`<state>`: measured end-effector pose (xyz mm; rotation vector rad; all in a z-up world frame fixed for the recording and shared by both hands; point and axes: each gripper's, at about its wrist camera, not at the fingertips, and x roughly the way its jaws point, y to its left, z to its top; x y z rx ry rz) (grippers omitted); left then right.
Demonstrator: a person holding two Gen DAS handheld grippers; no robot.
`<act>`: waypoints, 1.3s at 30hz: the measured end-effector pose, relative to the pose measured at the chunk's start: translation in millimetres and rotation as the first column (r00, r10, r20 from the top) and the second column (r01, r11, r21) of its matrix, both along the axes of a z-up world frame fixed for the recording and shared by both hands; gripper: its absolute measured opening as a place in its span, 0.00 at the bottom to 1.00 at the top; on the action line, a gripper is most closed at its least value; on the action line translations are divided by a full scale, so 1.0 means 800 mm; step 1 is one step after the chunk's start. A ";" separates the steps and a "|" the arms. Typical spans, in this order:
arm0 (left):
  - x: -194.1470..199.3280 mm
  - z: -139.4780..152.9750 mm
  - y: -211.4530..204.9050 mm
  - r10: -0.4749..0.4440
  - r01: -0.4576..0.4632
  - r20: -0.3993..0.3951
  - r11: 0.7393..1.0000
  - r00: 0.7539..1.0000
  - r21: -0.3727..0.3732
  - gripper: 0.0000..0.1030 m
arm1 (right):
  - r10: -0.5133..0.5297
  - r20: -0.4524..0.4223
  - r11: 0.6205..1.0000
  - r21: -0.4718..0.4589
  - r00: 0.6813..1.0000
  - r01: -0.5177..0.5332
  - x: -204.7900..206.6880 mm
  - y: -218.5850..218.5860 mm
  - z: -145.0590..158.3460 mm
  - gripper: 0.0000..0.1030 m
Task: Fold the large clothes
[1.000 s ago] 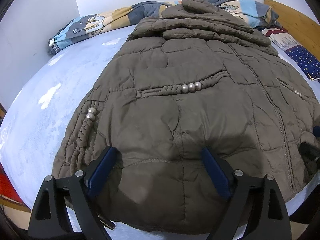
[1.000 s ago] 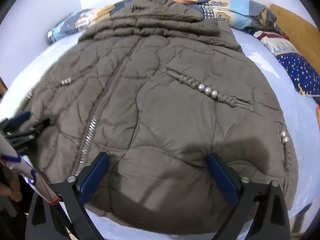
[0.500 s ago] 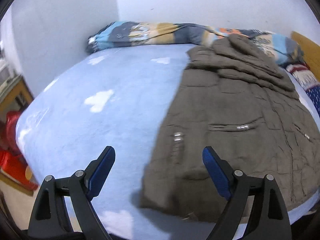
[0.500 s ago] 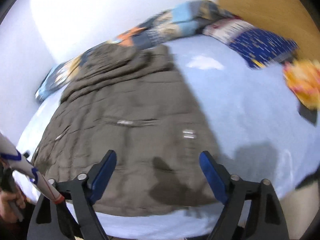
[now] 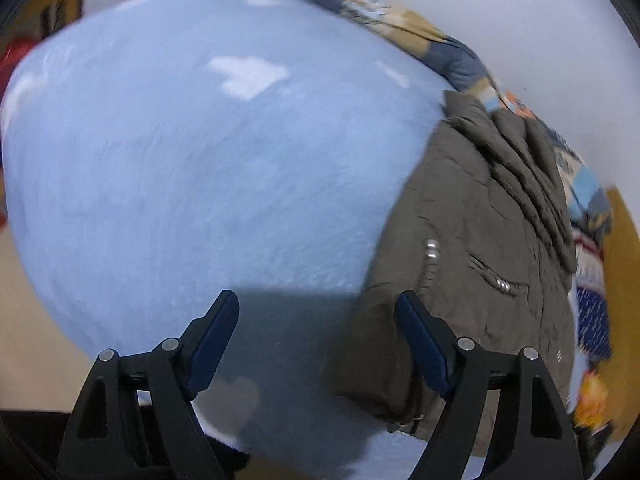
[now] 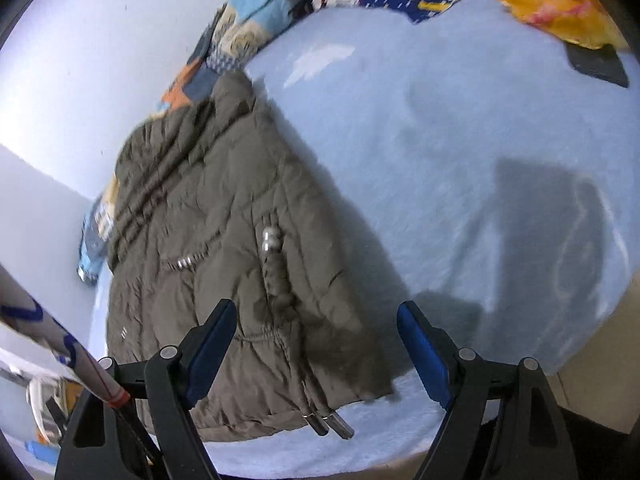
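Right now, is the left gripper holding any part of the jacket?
No: the left gripper has only blue bed sheet between its closing jaws; the jacket lies beside it.

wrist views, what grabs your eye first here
A brown quilted jacket lies spread on the pale blue bed sheet, silver beads glinting on its braided trim. Bright patterned bedding is heaped along the far wall. Neither the left gripper nor the right gripper holds anything.
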<state>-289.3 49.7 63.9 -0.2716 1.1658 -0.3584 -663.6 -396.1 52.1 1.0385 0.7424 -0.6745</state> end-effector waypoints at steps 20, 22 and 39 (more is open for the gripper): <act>-0.045 -0.013 -0.091 -0.245 0.242 0.064 0.969 0.967 0.046 0.72 | 0.123 -0.040 0.991 -0.038 0.992 -0.125 0.043 0.028 -0.010 0.55; -0.044 -0.016 -0.097 -0.257 0.251 0.081 0.965 0.963 0.077 0.72 | 0.116 -0.041 0.993 -0.024 0.992 -0.117 0.045 0.025 -0.015 0.57; -0.057 0.007 -0.116 -0.331 0.293 0.230 0.938 0.915 0.187 0.38 | 0.167 -0.008 0.965 -0.203 0.986 -0.165 0.056 0.051 0.031 0.23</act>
